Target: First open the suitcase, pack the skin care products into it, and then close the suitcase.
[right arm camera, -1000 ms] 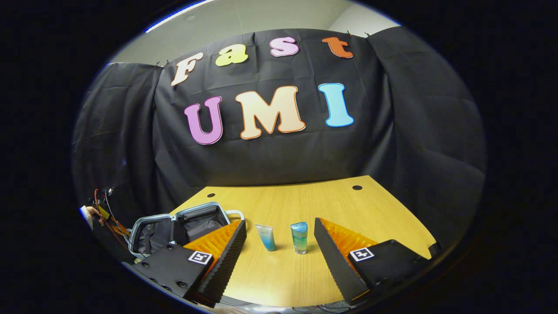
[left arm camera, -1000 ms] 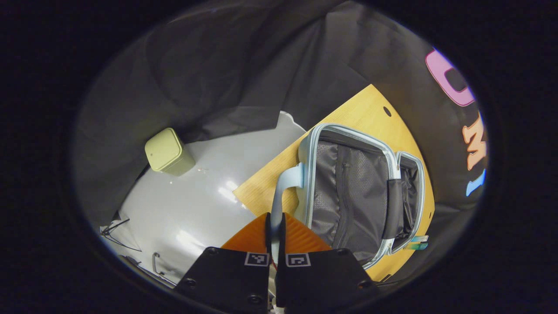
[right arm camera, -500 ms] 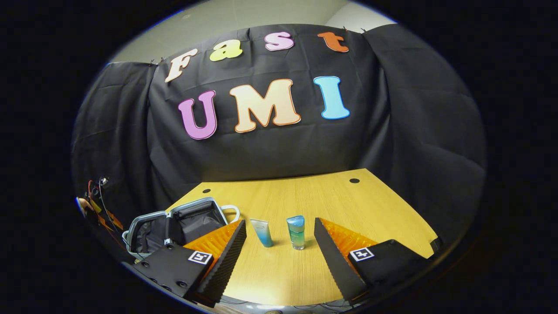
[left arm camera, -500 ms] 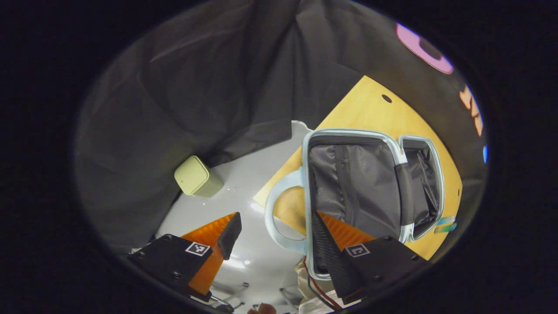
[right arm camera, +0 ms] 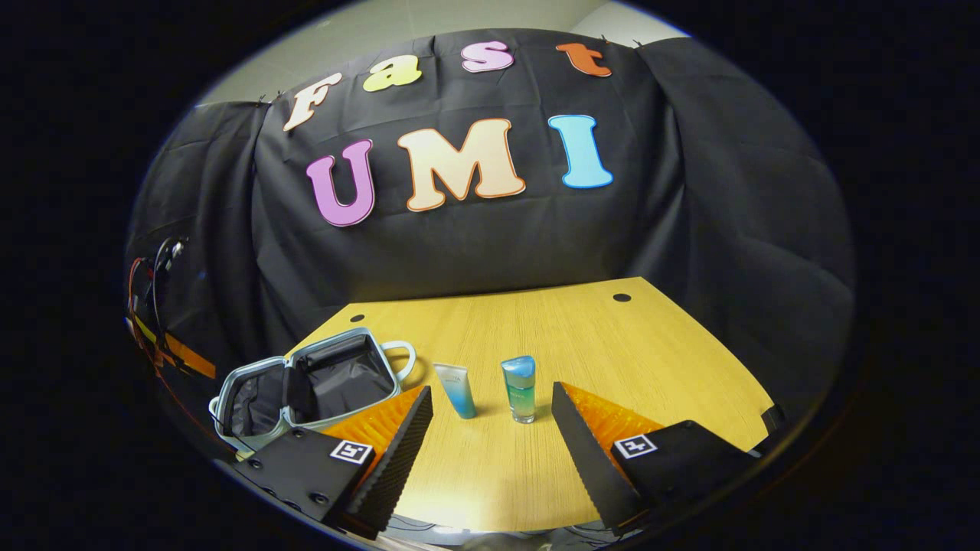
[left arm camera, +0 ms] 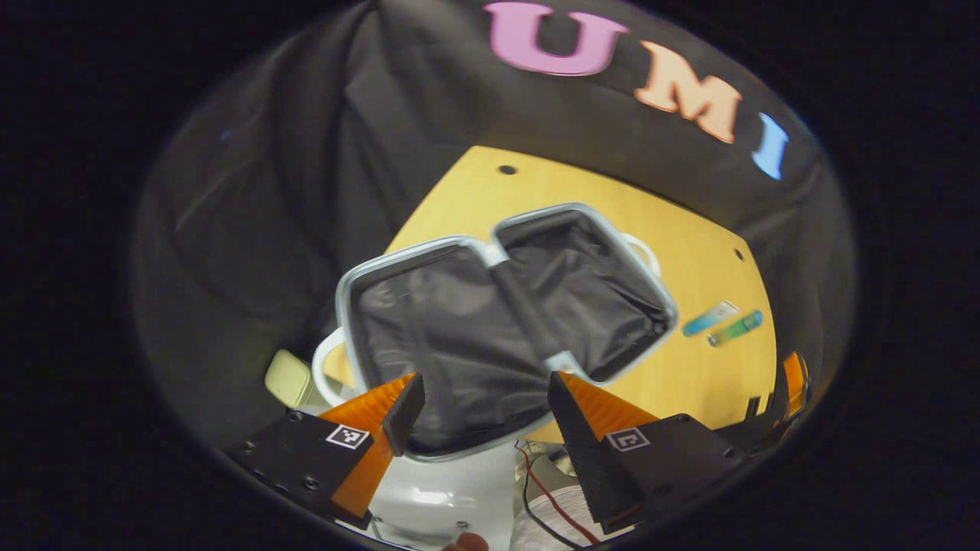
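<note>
L gripper has let go of the handle, jaws wide; pale-blue hard-shell suitcase lies open. R gripper gapes empty, facing the two blue-green skincare tubes — packing next.

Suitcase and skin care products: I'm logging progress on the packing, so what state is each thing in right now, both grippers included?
Suitcase: open, both halves lying flat on the table, nothing packed in it.
Tube: upright on the table, outside the suitcase.
Bottle: upright beside the tube, also unpacked.
Left gripper: open, holding nothing, over the suitcase.
Right gripper: open, holding nothing, facing the two products.
</note>
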`<state>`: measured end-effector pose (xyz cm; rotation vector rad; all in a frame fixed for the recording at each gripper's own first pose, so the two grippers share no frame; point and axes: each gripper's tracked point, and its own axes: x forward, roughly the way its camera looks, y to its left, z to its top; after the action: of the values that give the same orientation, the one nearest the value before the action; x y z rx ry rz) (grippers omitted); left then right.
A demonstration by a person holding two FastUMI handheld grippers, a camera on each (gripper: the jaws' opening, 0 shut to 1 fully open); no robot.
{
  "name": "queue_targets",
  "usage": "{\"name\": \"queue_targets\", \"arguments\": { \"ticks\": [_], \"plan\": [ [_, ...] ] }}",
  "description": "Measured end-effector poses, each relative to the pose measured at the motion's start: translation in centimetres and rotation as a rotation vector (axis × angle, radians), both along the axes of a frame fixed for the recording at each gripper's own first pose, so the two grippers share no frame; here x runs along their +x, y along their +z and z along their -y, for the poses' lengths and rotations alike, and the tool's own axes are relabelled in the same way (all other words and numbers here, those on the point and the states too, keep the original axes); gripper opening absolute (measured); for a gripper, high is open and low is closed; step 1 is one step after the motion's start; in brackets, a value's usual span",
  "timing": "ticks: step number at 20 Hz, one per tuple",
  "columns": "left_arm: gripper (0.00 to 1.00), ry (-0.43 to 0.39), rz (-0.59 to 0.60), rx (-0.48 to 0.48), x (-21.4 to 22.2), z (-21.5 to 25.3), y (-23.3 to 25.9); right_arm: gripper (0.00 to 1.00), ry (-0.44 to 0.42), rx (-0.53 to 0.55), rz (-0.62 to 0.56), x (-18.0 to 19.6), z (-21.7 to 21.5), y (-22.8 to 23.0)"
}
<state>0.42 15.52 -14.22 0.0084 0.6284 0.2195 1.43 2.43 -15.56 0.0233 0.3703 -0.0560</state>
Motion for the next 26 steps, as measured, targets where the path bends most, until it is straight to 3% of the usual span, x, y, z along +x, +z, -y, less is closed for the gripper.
{"name": "queue_targets", "arguments": {
  "ticks": [7, 9, 14, 23, 25, 26],
  "plan": [
    [0.96, -0.365, -0.091, 0.066, 3.4, 18.0, -5.0, 0.98, 0.034, 0.002, -0.063, 1.3, 0.4, -2.6],
    [0.96, -0.433, -0.075, 0.040, 4.9, 22.2, -6.5, 0.98, 0.055, -0.006, -0.076, 2.3, 1.0, -3.1],
    [0.96, -0.515, 0.039, 0.006, 11.4, 27.6, -9.1, 0.95, 0.116, -0.012, -0.140, 5.1, 3.9, -6.2],
    [0.96, -0.416, 0.103, 0.011, 21.1, 28.2, -13.9, 0.99, 0.220, -0.002, -0.265, 9.5, 6.2, -11.5],
    [0.96, -0.395, 0.101, 0.007, 22.3, 27.9, -14.6, 0.94, 0.240, -0.005, -0.281, 10.3, 6.3, -12.2],
    [0.94, -0.382, 0.100, 0.001, 22.9, 28.0, -14.8, 0.99, 0.251, -0.005, -0.290, 10.5, 6.2, -12.5]
  ]
}}
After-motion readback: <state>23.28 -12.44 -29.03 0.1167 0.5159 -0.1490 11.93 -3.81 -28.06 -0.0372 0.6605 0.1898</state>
